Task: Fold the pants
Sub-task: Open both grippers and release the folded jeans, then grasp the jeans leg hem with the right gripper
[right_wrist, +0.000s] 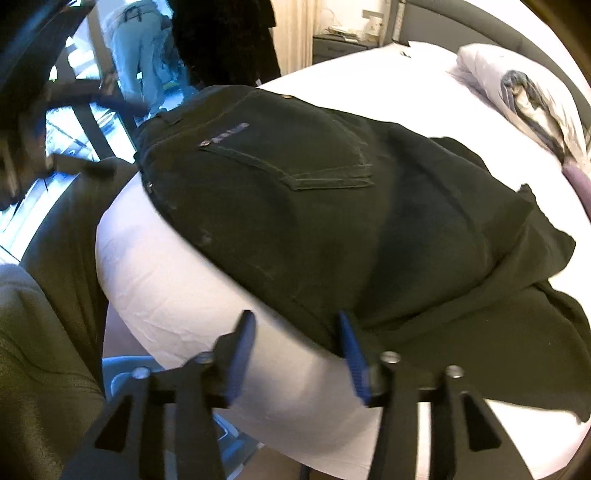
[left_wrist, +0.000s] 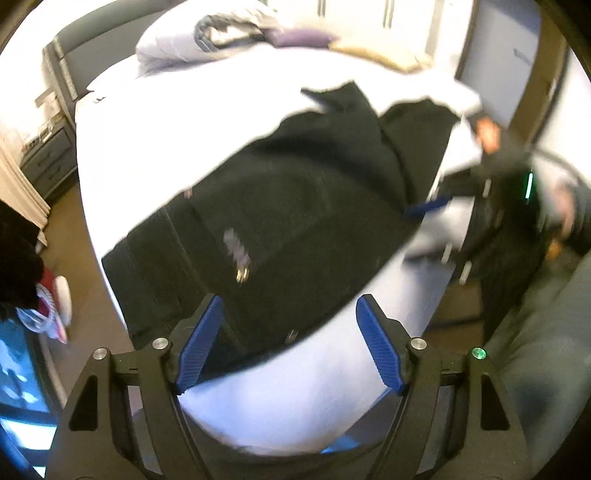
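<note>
Black pants (left_wrist: 288, 206) lie on a white bed (left_wrist: 155, 122), folded lengthwise with the waistband near the bed's edge and the legs toward the pillows. My left gripper (left_wrist: 290, 314) is open and empty, just above the pants' near edge. In the right wrist view the pants (right_wrist: 332, 206) show a back pocket facing up. My right gripper (right_wrist: 297, 325) is open and empty at the pants' near edge above the bed's side (right_wrist: 166, 280). The right gripper also shows in the left wrist view (left_wrist: 428, 210), blurred, by the pants.
Pillows and folded bedding (left_wrist: 207, 33) lie at the head of the bed, and show in the right wrist view (right_wrist: 532, 88) too. A grey nightstand (left_wrist: 48, 158) stands by the bed. A dark garment (right_wrist: 225, 37) hangs near the curtain.
</note>
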Available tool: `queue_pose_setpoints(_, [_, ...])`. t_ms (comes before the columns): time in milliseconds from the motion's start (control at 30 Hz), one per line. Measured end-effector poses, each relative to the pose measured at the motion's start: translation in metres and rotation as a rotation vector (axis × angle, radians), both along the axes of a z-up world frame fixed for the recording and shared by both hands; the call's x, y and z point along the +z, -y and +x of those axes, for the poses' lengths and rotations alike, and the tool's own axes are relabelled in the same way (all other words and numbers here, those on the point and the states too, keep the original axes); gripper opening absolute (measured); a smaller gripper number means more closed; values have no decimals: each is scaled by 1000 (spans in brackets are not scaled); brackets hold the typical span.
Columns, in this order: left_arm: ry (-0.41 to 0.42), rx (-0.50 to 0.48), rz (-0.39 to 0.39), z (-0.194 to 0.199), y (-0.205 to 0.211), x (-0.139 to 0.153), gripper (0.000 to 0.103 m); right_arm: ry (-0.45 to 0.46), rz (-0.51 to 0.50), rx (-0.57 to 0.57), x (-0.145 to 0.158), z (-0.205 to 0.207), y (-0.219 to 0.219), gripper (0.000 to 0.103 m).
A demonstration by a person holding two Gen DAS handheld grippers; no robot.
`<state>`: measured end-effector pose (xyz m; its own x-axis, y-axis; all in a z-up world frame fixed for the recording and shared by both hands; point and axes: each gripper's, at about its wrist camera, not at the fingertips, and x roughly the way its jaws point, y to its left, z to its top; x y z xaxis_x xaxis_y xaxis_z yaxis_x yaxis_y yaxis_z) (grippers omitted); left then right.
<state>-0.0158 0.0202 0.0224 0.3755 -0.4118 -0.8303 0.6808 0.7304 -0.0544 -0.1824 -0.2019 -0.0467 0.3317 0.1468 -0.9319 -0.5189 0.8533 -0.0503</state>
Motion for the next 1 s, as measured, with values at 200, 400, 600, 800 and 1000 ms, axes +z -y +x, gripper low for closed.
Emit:
queue_pose_setpoints(200, [-43,35,-120,31,46,-7,72,12,69,-44,9,-2,7,61])
queue_pose_setpoints(400, [-232,161,-90,66,67,-85,45,29,178,-214,41,5,64,61])
queue_pose_setpoints(600, [-215,165,-145,61,70,-69,45,124,171,-487,81,57,143,61])
queue_pose_setpoints(800, [-232,206,-256,86,96,-62,45,185,93,-624,97,156,179,61])
queue_pose_setpoints(1000, [-285,218,-180,105,109,-109,44,93,15,-704,55,265,202,61])
